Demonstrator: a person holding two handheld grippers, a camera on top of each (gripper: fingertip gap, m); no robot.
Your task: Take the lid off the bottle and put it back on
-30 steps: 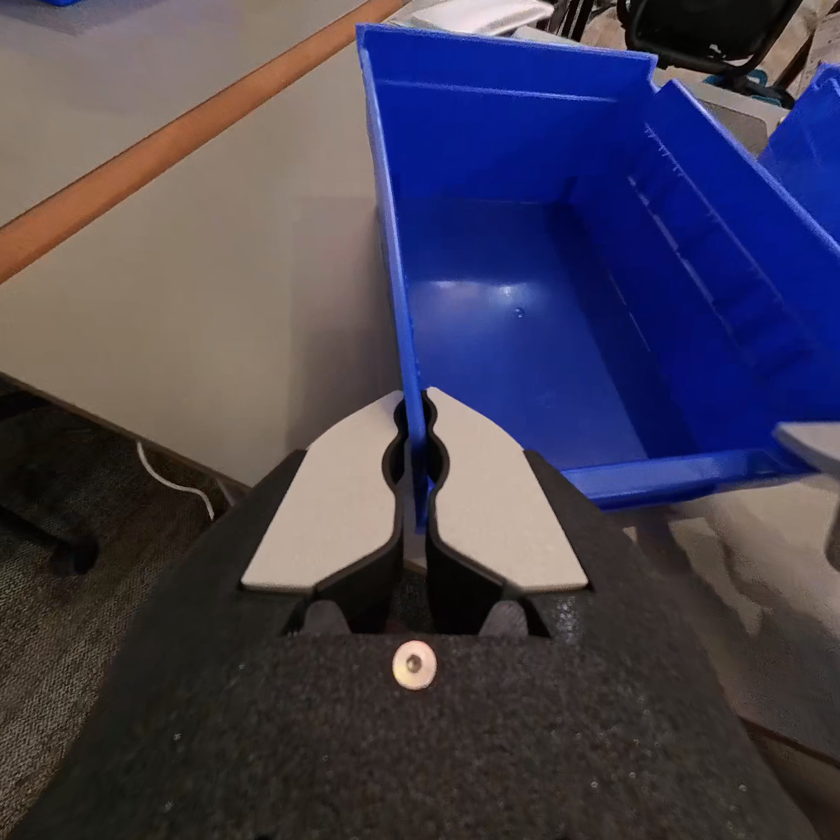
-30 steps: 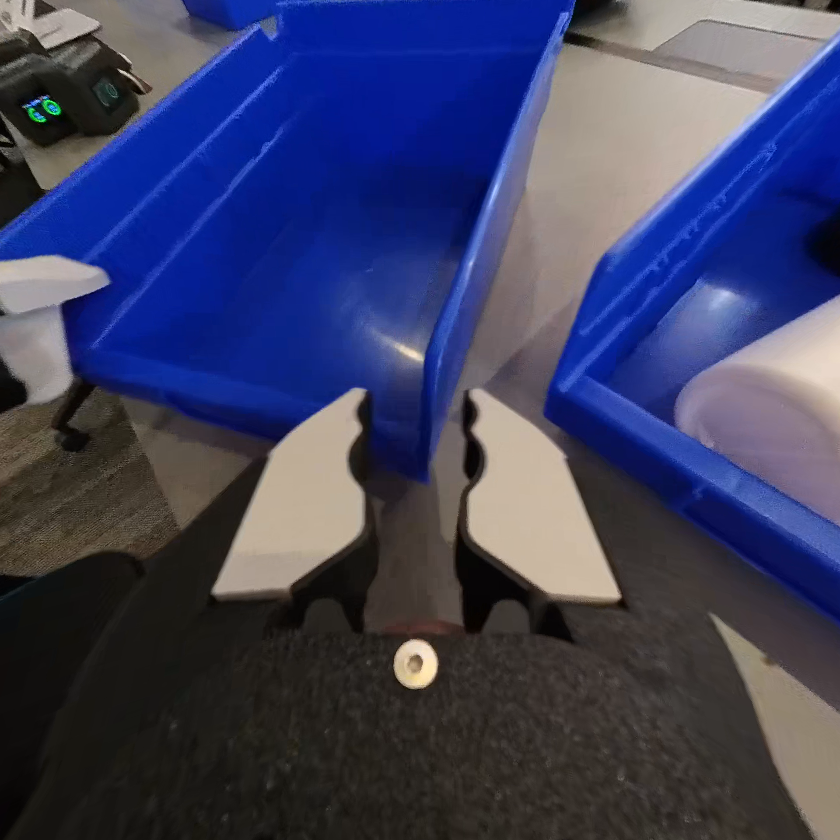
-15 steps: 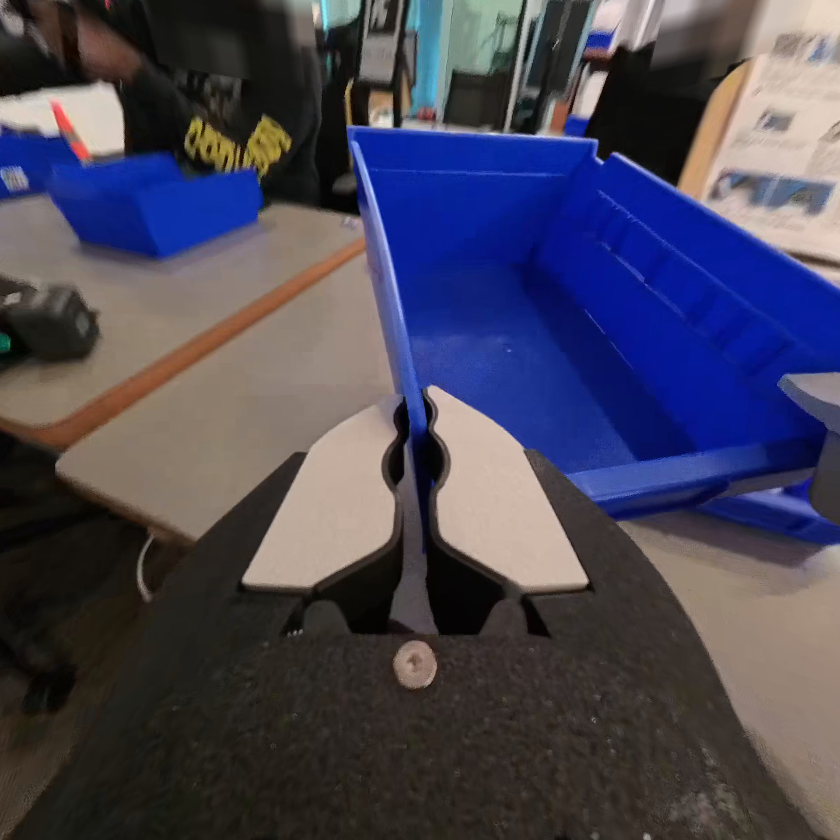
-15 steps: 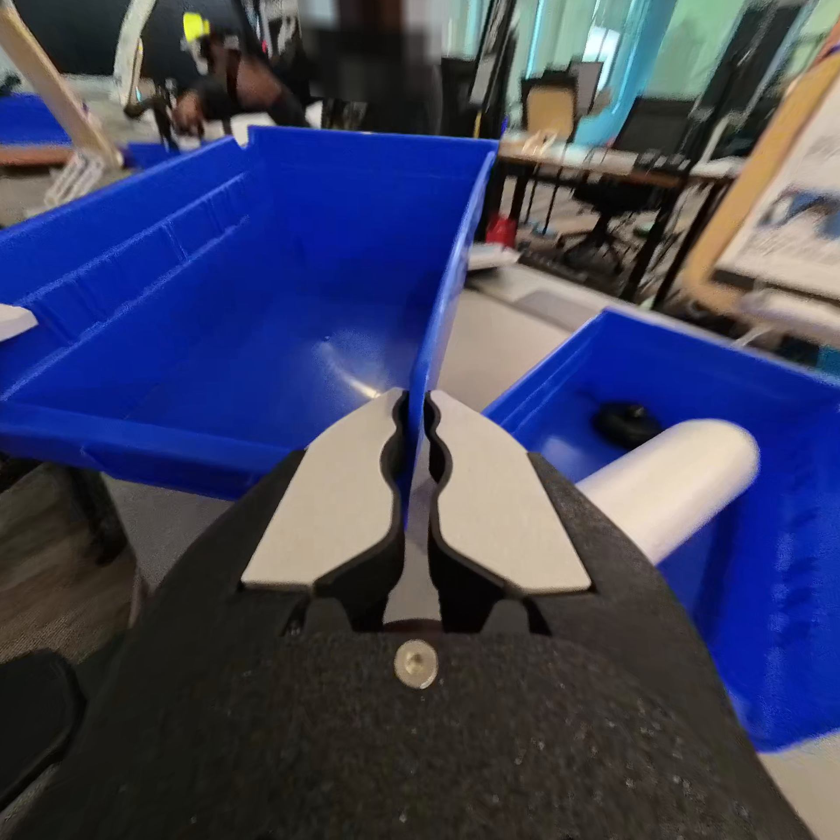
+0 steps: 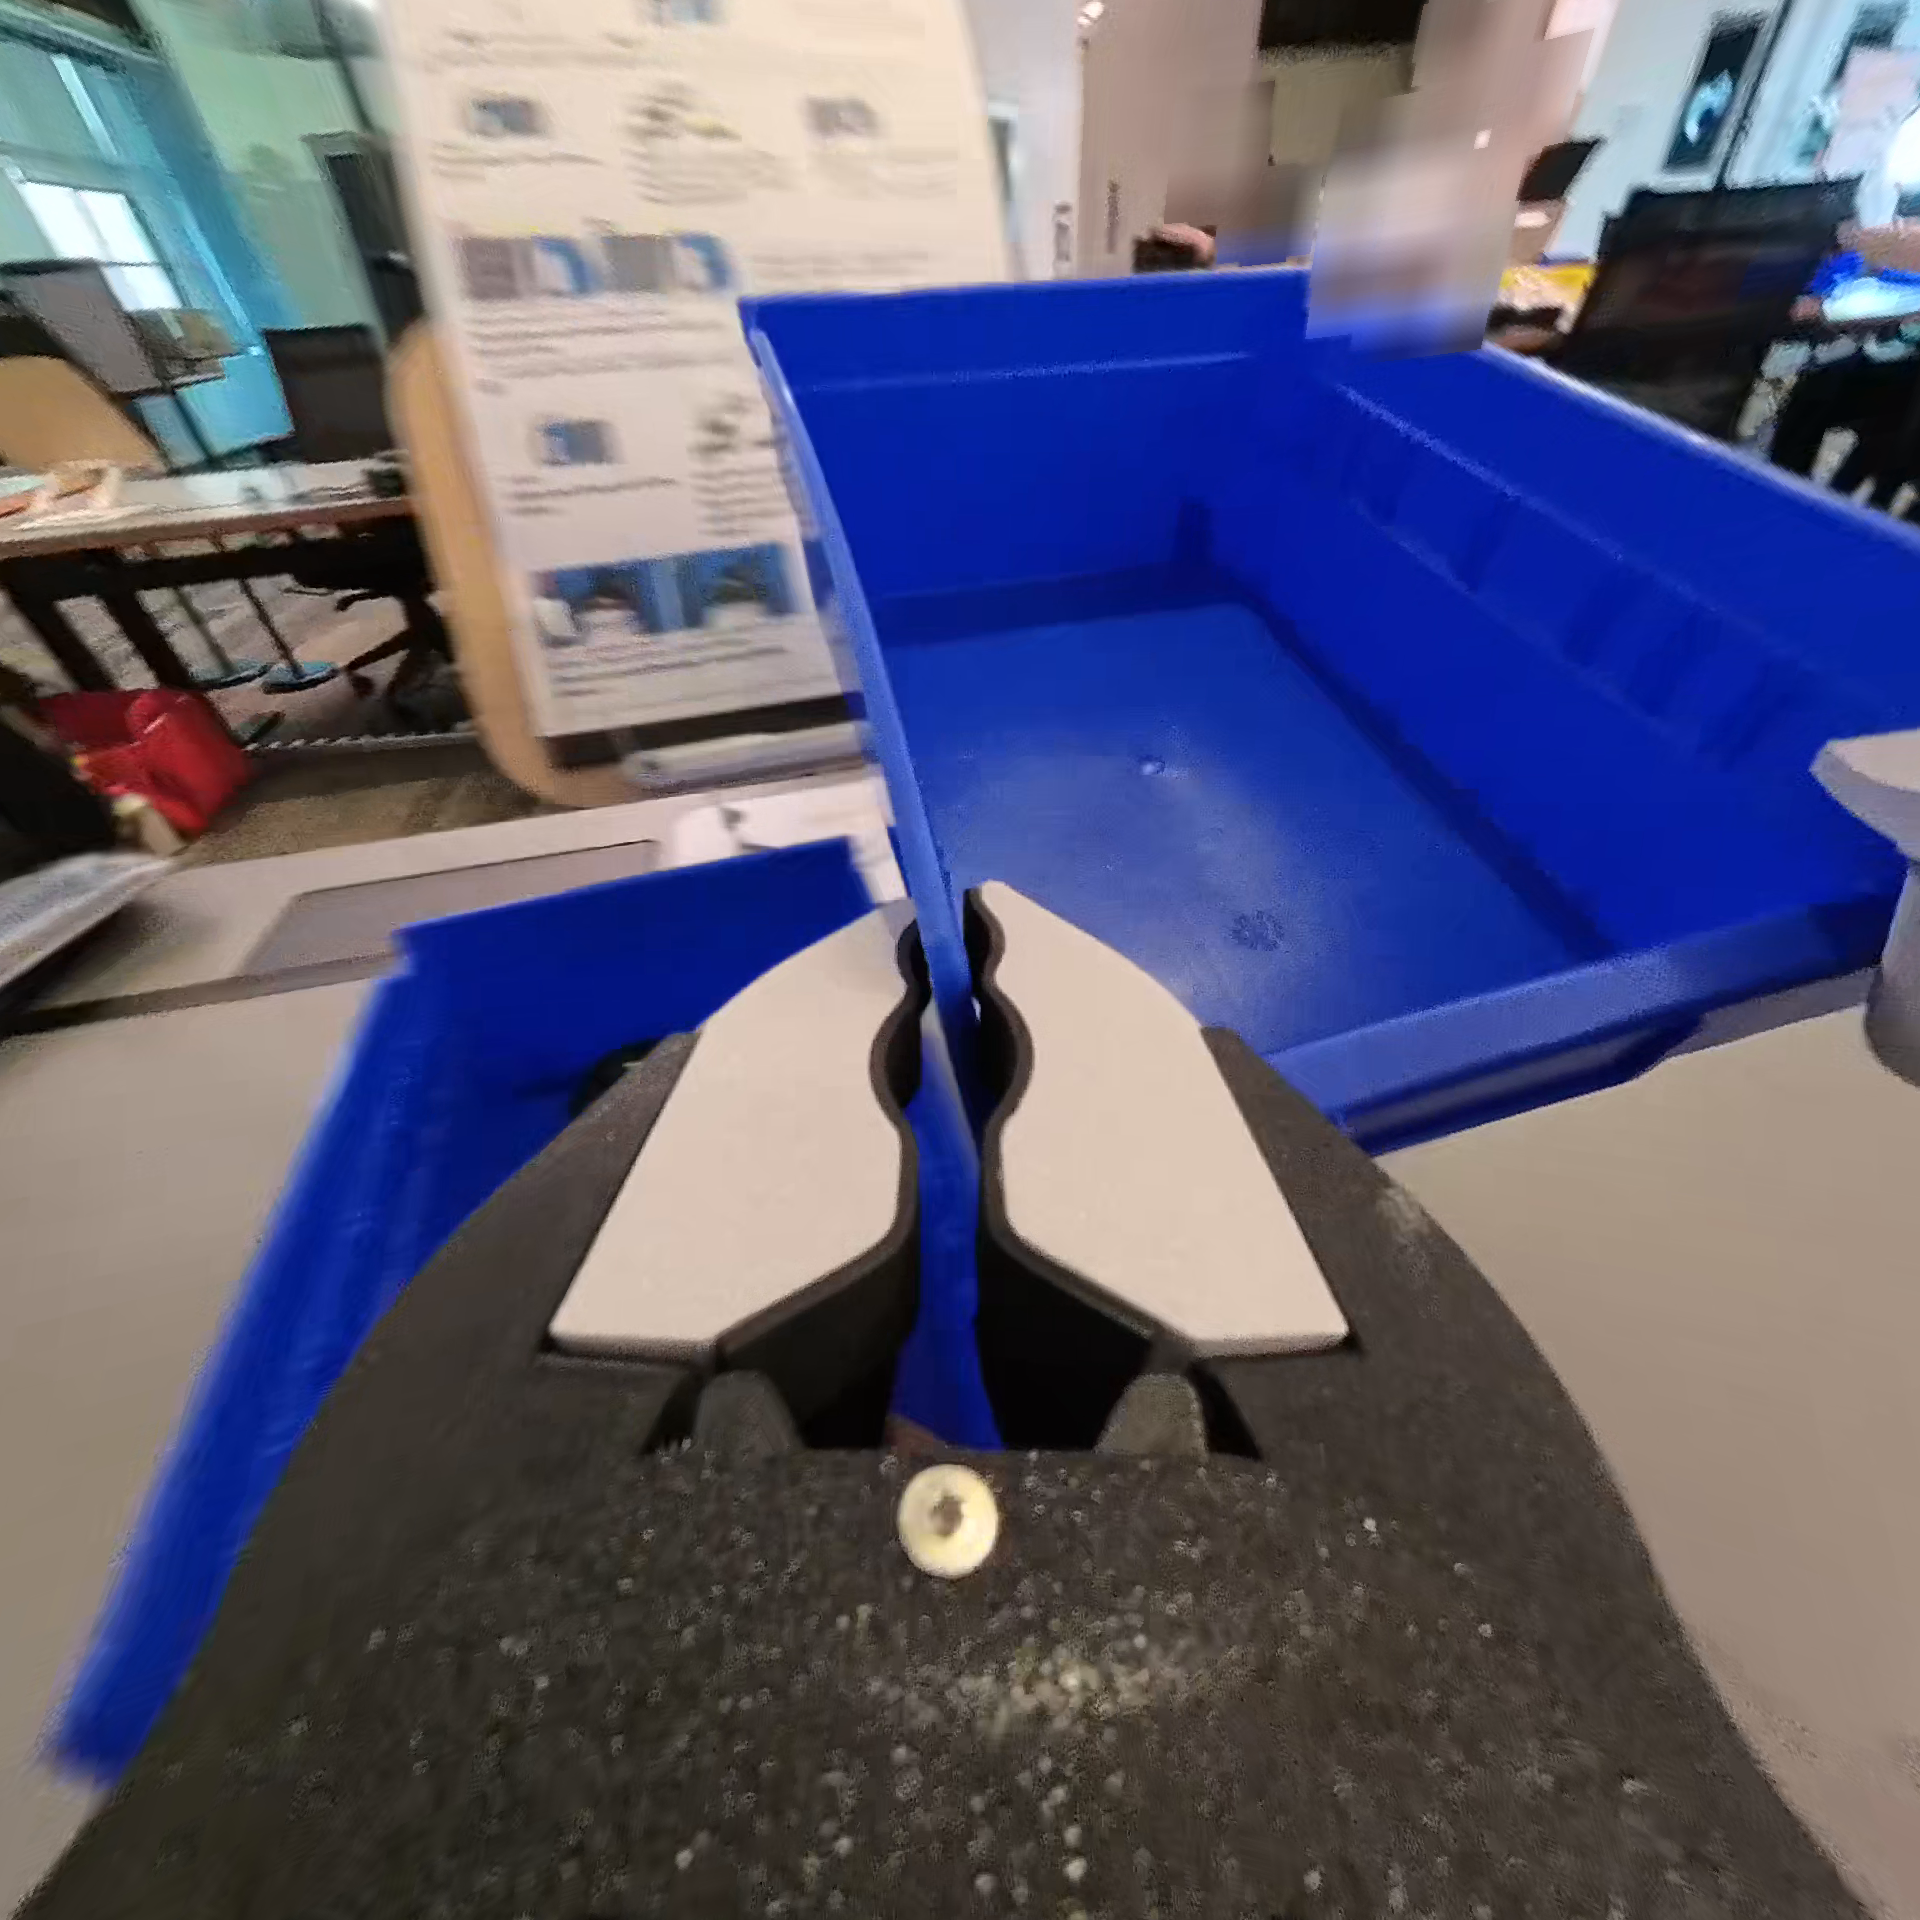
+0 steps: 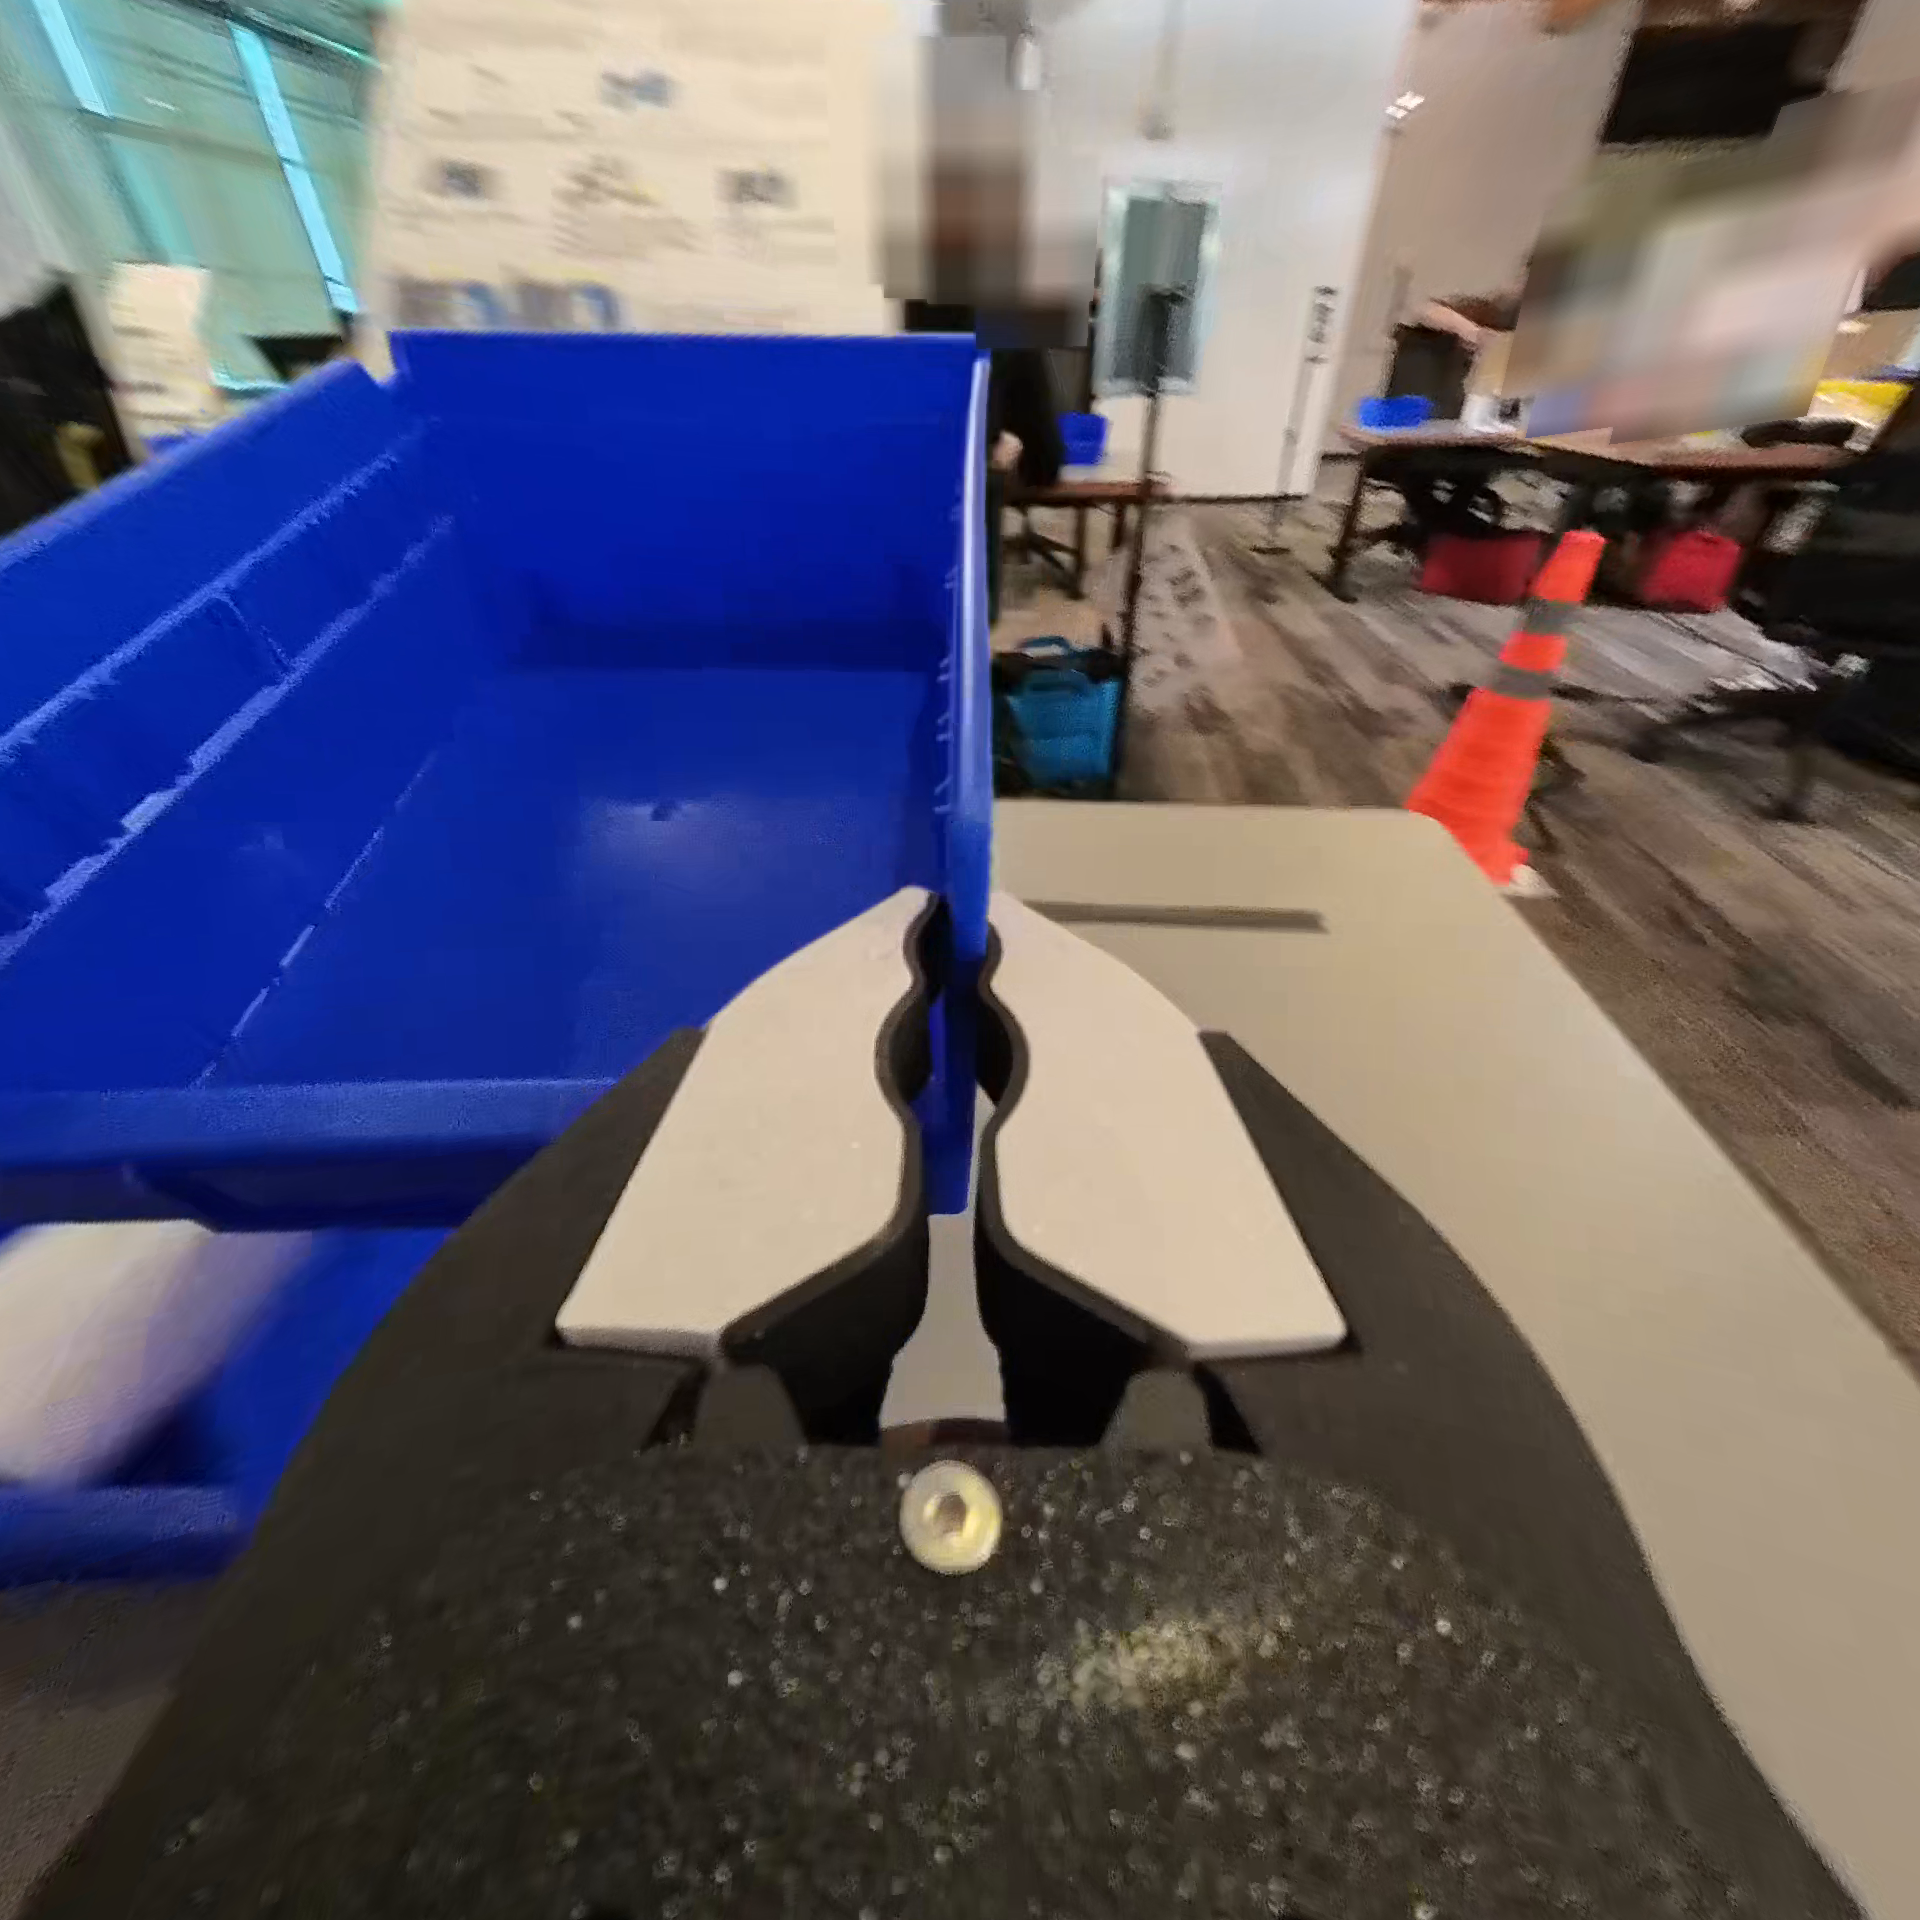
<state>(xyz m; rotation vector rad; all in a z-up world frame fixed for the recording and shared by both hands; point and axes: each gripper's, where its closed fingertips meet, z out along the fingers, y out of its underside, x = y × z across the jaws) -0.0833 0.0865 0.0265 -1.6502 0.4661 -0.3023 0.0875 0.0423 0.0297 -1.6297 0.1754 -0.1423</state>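
1. Left gripper point(image 5: 943, 935), black body with grey finger plates: jaws nearly together, pads pressed on the thin left side wall of the large open-topped blue plastic bin point(image 5: 1195, 831).
2. Right gripper point(image 6: 961, 930), same make: jaws nearly together, pads pressed on the right side wall of that bin point(image 6: 582, 831). Its grey fingertip shows at the right edge of the left wrist view.
3. Large bin: held between the two grippers by opposite walls, raised above the grey table top point(image 6: 1403, 1039); inside bare, low front lip toward the cameras.
4. Second blue plastic bin point(image 5: 540, 997): lower, below and left of the held bin in the left wrist view; small dark item just visible inside, beside the left gripper's body, kind cannot be told.
5. White blurred cylindrical object point(image 6: 114, 1340), likely the bottle: lies in the lower bin under the raised one in the right wrist view. Lid cannot be made out.
6. Orange traffic cone point(image 6: 1496, 727): stands on the floor beyond the table's far corner.
7. Large printed poster board point(image 5: 644, 343): upright behind the bins.
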